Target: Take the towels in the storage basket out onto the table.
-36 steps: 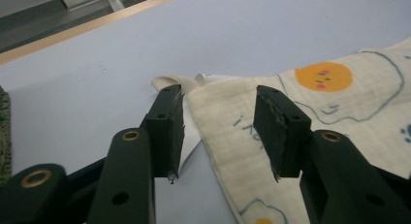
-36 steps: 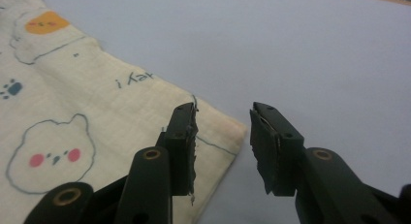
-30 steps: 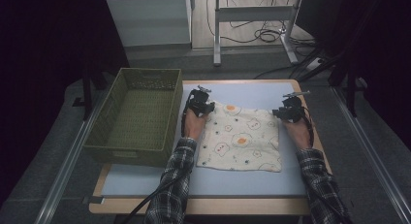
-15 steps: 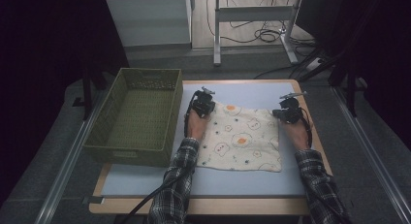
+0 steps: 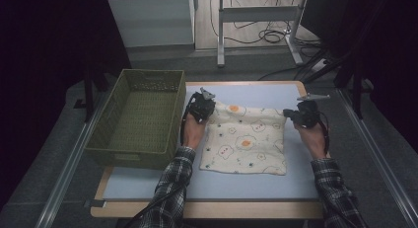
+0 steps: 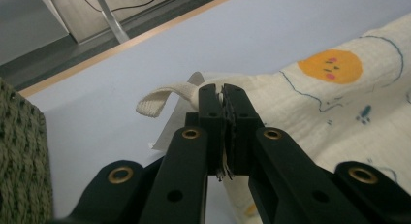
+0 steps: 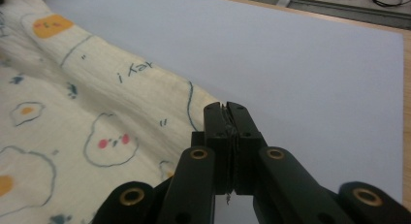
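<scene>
A cream cloth (image 5: 244,141) printed with fried eggs lies on the pale blue table (image 5: 256,92). My left gripper (image 5: 211,105) is shut on the cloth's far left corner. In the left gripper view the jaws (image 6: 223,95) pinch the cloth (image 6: 329,103) next to a woven loop tag (image 6: 155,100). My right gripper (image 5: 292,114) is shut on the far right corner. In the right gripper view its jaws (image 7: 227,112) clamp the cloth's edge (image 7: 97,117). The far edge is raised a little and the near edge rests on the table.
A green woven basket (image 5: 135,151) stands at the table's left, close to my left hand. Bare table lies beyond the cloth and in front of it. A metal stand and cables (image 5: 261,35) are on the floor behind the table.
Both grippers have closed on the cloth's far corners and risen slightly, lifting the far edge off the table.
</scene>
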`<state>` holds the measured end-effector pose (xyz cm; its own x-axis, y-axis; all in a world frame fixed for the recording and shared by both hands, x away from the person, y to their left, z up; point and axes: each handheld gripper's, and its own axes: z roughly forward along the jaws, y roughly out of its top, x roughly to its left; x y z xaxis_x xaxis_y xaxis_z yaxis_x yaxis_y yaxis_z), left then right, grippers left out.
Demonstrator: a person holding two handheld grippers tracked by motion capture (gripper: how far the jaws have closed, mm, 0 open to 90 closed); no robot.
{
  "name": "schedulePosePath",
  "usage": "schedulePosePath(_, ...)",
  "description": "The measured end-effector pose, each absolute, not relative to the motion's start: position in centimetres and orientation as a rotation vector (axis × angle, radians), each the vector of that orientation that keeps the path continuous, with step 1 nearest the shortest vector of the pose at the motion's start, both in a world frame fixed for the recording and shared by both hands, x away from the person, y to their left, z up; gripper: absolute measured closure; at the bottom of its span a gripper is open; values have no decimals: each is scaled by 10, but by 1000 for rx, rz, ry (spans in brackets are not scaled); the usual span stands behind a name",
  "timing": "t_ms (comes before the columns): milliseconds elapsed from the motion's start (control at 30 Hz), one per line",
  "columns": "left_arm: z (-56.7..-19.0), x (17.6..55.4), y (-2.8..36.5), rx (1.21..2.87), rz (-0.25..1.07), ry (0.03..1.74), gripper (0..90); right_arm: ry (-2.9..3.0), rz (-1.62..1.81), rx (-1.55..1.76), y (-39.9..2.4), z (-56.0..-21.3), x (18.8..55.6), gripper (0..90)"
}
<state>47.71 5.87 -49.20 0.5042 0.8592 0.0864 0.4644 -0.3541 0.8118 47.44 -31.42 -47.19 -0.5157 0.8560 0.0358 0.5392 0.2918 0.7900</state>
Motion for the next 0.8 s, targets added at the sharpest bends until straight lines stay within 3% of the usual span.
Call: schedulePosePath(800, -515, 389, 77, 1902, 526, 1048, 866, 2274, 1204, 1126, -319, -473, 386, 880)
